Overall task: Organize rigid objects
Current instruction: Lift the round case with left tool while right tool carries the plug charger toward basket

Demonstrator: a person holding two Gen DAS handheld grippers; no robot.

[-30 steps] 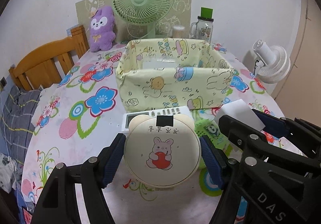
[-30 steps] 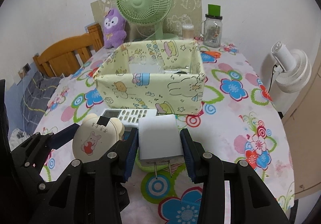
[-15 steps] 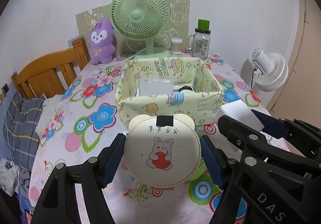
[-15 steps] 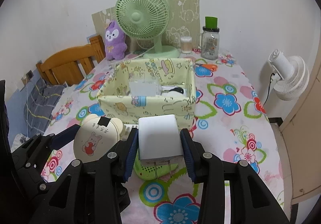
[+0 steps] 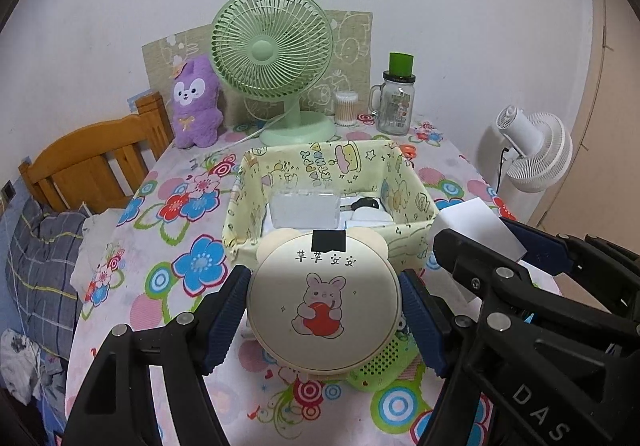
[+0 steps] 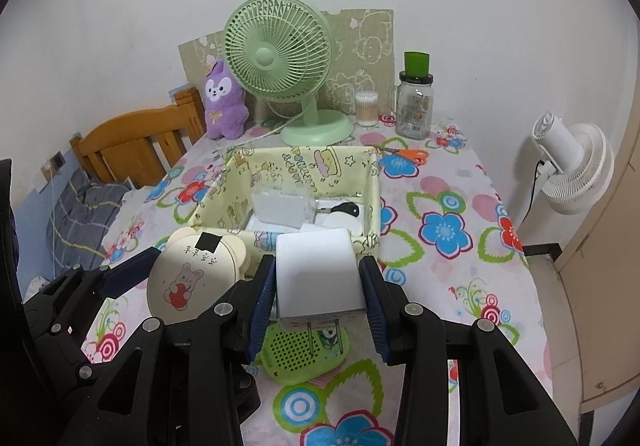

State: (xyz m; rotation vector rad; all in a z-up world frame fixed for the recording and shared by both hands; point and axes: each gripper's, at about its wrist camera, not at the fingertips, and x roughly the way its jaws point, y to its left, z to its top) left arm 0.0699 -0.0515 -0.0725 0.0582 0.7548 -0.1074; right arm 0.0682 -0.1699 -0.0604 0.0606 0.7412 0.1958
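Note:
My left gripper is shut on a round cream case with bear ears and a rabbit print, held above the table. To its right, my right gripper is shut on a white plug adapter, prongs pointing back toward me. Both hang in front of the yellow cartoon-print fabric basket, which holds a clear box, a black key and white items. A green perforated device lies on the tablecloth under the adapter.
A green desk fan, purple plush, cotton-swab jar and glass jar with green lid stand at the back. Orange scissors lie behind the basket. A wooden chair is left, a white fan right.
Both grippers have risen with the cream case and the adapter. The basket now sits lower and farther off, and its inside shows. The white remote under the case is out of sight.

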